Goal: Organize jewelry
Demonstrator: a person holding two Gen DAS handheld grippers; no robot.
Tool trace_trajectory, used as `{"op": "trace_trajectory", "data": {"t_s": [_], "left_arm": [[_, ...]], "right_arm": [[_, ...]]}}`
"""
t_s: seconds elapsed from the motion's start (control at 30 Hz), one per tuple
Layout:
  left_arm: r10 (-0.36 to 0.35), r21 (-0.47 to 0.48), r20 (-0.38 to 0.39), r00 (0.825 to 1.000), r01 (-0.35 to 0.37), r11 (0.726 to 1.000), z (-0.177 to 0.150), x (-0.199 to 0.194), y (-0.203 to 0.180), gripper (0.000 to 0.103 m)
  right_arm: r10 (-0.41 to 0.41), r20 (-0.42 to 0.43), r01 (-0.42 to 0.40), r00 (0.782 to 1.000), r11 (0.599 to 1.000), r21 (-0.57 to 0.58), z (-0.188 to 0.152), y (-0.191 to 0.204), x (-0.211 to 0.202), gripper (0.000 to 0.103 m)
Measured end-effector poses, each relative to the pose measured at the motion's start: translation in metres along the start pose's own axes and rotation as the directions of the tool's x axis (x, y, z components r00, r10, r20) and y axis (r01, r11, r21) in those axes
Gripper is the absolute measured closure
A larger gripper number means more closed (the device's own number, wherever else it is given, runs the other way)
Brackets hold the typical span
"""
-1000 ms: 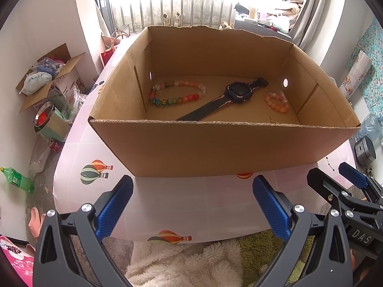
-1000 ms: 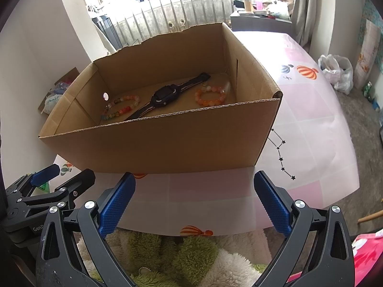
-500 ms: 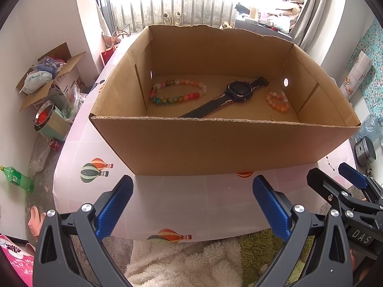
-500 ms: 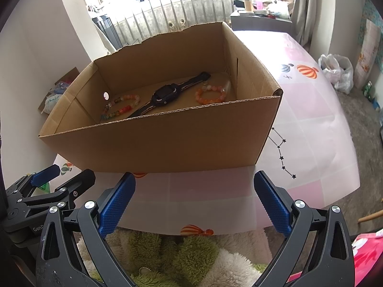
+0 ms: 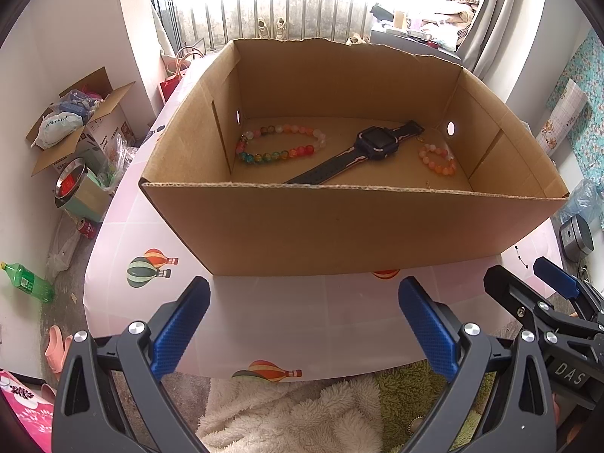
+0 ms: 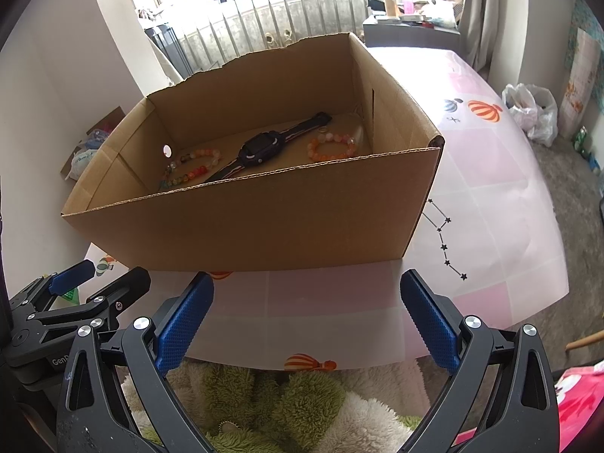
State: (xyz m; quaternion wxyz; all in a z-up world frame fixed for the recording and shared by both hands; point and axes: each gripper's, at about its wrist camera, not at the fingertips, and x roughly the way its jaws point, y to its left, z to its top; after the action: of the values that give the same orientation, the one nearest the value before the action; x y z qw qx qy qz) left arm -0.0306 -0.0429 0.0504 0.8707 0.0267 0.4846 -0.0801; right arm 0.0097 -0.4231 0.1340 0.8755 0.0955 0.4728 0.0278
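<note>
An open cardboard box (image 5: 339, 226) stands on the pink table; it also shows in the right wrist view (image 6: 264, 222). On its floor lie a multicoloured bead bracelet (image 5: 279, 145), a dark wristwatch (image 5: 362, 149) and a smaller orange bead bracelet (image 5: 438, 158). The right wrist view shows the same bead bracelet (image 6: 190, 170), watch (image 6: 264, 149) and orange bracelet (image 6: 332, 147). My left gripper (image 5: 304, 324) is open and empty, in front of the box's near wall. My right gripper (image 6: 305, 321) is open and empty beside it, also short of the box.
The table (image 6: 490, 173) has a pink cloth with balloon prints. A fluffy white and green rug (image 6: 264, 407) lies below the table edge. On the floor at left are an open box of clutter (image 5: 75, 120), a metal bowl (image 5: 70, 185) and a green bottle (image 5: 26, 283).
</note>
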Motion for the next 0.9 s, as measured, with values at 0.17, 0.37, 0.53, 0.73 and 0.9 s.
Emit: {"op": "trace_trajectory", "data": {"t_s": [0.17, 0.37, 0.53, 0.73, 0.9], "left_arm": [[0.0, 0.0, 0.0, 1.0, 0.0, 1.0, 0.0002, 0.0, 0.0, 0.006], [0.0, 0.0, 0.0, 1.0, 0.0, 1.0, 0.0, 0.0002, 0.0, 0.006], [0.0, 0.0, 0.0, 1.0, 0.0, 1.0, 0.0003, -0.0001, -0.0001, 0.006], [0.0, -0.001, -0.001, 1.0, 0.0, 1.0, -0.0002, -0.0001, -0.0001, 0.006], [0.0, -0.001, 0.0, 1.0, 0.0, 1.0, -0.0007, 0.0002, -0.0002, 0.006]], "right_arm": [[0.001, -0.001, -0.001, 1.0, 1.0, 0.001, 0.0008, -0.0002, -0.0001, 0.008], [0.001, -0.001, -0.001, 1.0, 1.0, 0.001, 0.0011, -0.0003, -0.0003, 0.008], [0.001, -0.001, -0.001, 1.0, 1.0, 0.0, 0.0013, -0.0012, -0.0008, 0.008], [0.001, -0.002, -0.001, 1.0, 1.0, 0.002, 0.0007, 0.0002, 0.0006, 0.008], [0.001, -0.001, -0.001, 1.0, 1.0, 0.003, 0.0002, 0.0009, 0.0008, 0.008]]}}
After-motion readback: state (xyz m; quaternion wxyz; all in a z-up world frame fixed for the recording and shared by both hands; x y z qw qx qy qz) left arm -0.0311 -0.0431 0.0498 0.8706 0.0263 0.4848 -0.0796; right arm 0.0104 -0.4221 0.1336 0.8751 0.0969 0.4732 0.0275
